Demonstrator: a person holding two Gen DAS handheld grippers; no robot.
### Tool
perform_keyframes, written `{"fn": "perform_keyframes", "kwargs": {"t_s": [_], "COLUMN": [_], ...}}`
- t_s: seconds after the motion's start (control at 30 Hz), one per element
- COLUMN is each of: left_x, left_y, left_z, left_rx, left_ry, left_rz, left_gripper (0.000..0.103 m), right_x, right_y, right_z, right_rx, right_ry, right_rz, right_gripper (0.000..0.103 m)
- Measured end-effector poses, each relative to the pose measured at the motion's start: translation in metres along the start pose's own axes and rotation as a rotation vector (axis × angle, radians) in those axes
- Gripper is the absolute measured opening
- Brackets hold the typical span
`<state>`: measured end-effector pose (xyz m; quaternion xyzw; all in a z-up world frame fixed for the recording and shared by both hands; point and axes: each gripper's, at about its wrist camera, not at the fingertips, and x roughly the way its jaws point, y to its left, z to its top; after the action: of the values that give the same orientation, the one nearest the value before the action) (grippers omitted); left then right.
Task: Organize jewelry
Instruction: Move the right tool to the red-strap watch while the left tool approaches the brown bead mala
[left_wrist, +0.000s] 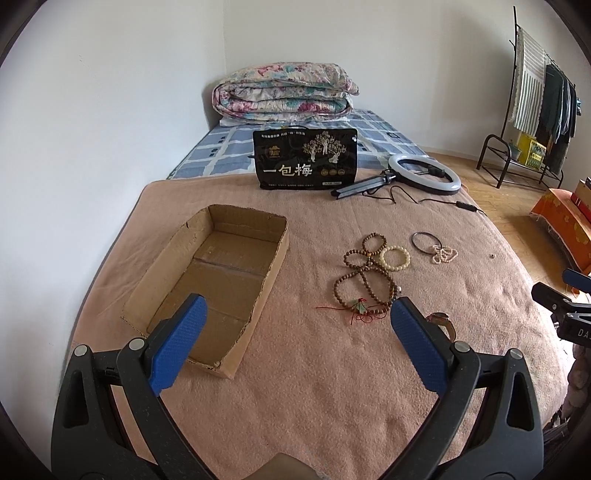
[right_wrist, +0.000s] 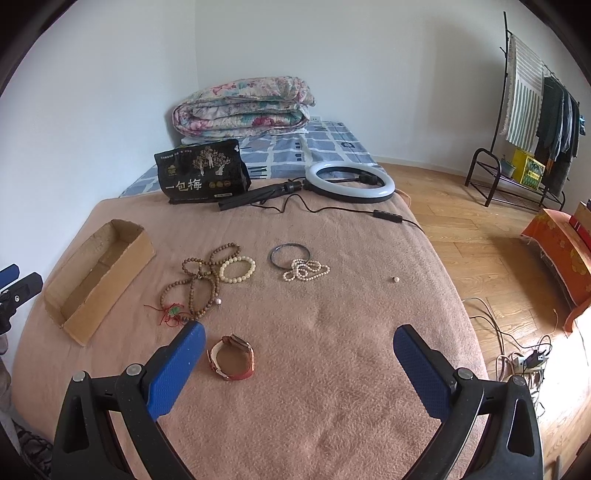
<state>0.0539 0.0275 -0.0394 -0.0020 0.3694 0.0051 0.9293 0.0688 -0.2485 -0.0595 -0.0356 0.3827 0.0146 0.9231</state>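
An open, empty cardboard box (left_wrist: 207, 280) lies on the pink blanket, also in the right wrist view (right_wrist: 96, 280). Brown wooden bead strands (left_wrist: 364, 284) (right_wrist: 199, 280) lie beside a cream bead bracelet (left_wrist: 395, 257) (right_wrist: 237, 269), a dark bangle (left_wrist: 424, 242) (right_wrist: 290, 254) and a pearl strand (left_wrist: 444, 254) (right_wrist: 306, 270). A red-strapped watch (right_wrist: 232, 357) lies near the right gripper's left finger; it is half hidden in the left view (left_wrist: 441, 320). A single small bead (right_wrist: 395, 279) lies apart. My left gripper (left_wrist: 297, 314) is open and empty. My right gripper (right_wrist: 299, 343) is open and empty.
A black snack bag (left_wrist: 304, 158), a ring light (left_wrist: 424, 171) with its cable, and a folded floral quilt (left_wrist: 284, 92) sit further back on the bed. A clothes rack (right_wrist: 532, 122) and an orange box (right_wrist: 561, 247) stand on the wooden floor to the right.
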Motion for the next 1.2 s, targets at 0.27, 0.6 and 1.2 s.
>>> {"fn": "perform_keyframes", "kwargs": {"t_s": [0.27,0.6,1.2], "left_x": [0.030,0.080,0.195], "left_y": [-0.017,-0.034,-0.070], "left_z": [0.000,0.010,0.024], "left_rx": [0.047,0.048,-0.049], "left_ry": [0.082,0.236,0.351], "left_rz": [-0.088,-0.213,-0.277], "left_gripper": [0.090,0.077,0.070], "right_x": [0.027,0.069,0.112], "right_y": [0.017,0.021,0.014], "right_z": [-0.001,-0.006,-0.009], "right_rx": [-0.107,-0.146,-0.176], "right_ry": [0.073,0.236,0.332], "right_rz": [0.026,0.141,0.183], "right_gripper": [0.099,0.085,0.072]}}
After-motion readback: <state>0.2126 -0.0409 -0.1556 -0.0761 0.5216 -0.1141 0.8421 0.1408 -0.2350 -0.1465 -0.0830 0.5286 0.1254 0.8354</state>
